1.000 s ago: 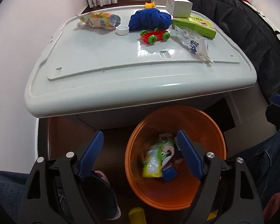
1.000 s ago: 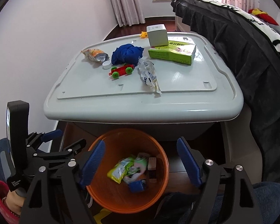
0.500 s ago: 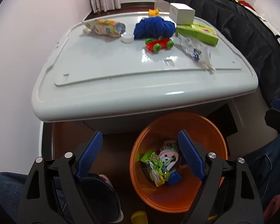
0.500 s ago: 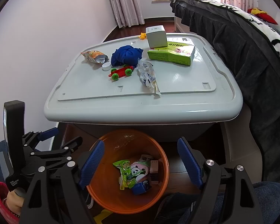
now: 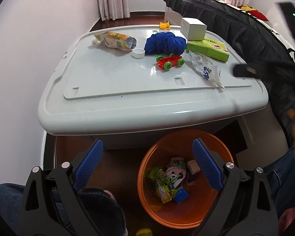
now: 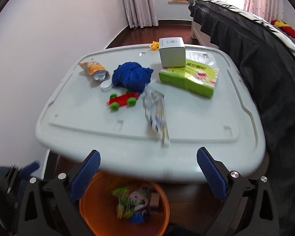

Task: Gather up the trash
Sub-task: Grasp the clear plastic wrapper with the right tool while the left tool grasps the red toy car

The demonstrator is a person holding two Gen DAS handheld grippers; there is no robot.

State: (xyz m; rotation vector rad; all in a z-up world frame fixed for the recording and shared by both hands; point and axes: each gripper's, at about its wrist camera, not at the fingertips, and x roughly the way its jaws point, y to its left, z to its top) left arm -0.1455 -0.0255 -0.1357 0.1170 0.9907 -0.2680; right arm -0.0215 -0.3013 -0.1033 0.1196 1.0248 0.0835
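Left gripper [image 5: 147,163]: pointed steeply down over the floor in front of the bin lid; jaws spread wide, just opened further, nothing pinched between them.
Right gripper [image 6: 148,170]: pointed steeply down at the near edge of the lid; jaws spread wide, just opened further, nothing held between them.
Bucket [image 5: 159,214]: orange, seen below the left jaws with the right finger over its rim; seen under the right jaws, partly hidden by the lid edge.
Trash in bucket [image 5: 163,184]: green wrappers, a panda packet and small boxes are lying on the bottom.
Lid [image 6: 196,118]: white, ahead of both jaws.
Clear wrapper [image 6: 156,110]: lying just beyond the right jaws, between them in line.
Pouch [image 5: 116,41]: lying far beyond the left jaws, with a cap [image 5: 138,53] beside it.
Toy car [image 5: 170,61]: set near a blue cloth [image 5: 165,43].
Green box [image 6: 188,76]: set ahead and right, a white box [image 6: 172,52] behind it.
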